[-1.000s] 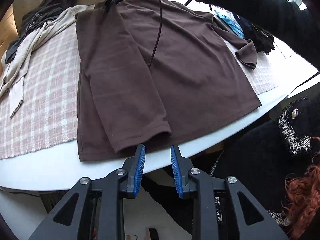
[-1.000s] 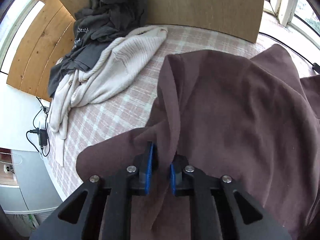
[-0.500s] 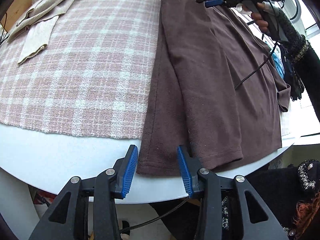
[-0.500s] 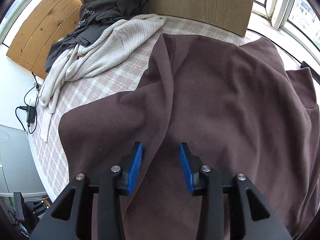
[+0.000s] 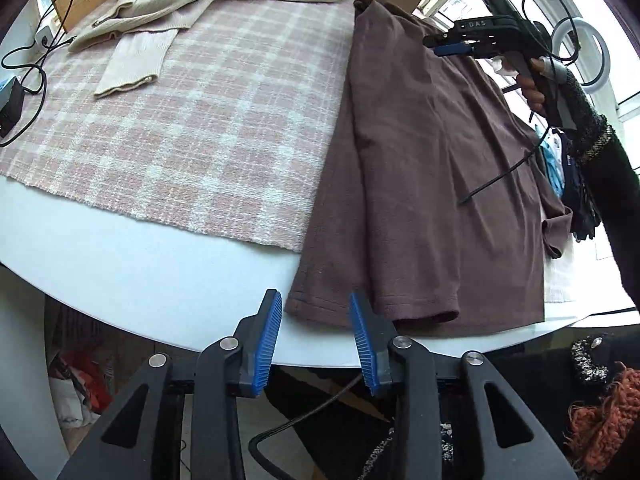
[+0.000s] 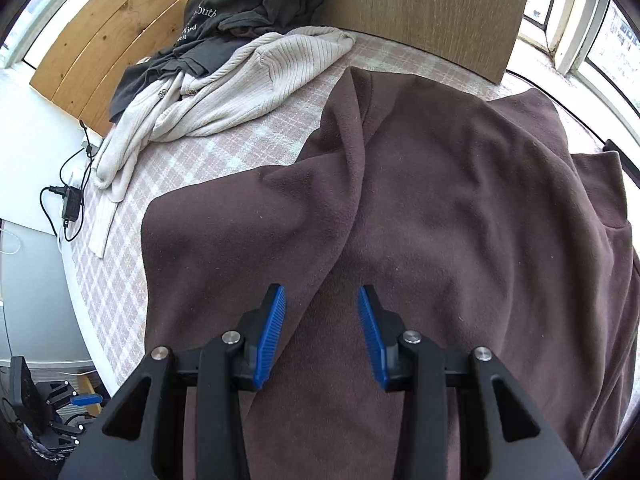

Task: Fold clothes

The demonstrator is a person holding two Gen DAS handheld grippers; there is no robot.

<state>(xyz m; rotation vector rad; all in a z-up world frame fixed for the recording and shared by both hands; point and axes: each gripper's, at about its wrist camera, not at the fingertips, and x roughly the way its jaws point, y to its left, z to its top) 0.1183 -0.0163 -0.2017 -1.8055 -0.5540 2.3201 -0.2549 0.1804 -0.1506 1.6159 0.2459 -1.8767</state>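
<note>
While spread flat, the brown top (image 5: 420, 168) lies beyond the left fingers (image 5: 269, 332).

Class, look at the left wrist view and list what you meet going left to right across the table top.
Black power adapter → cream ribbed sweater → pink checked cloth → brown top → right tongs.

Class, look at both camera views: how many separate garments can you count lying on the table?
3, at least. The brown top is spread over the checked cloth; the cream ribbed cardigan lies behind it, and the grey printed shirt is crumpled furthest back. More clothes may sit at the table's other edge.
</note>
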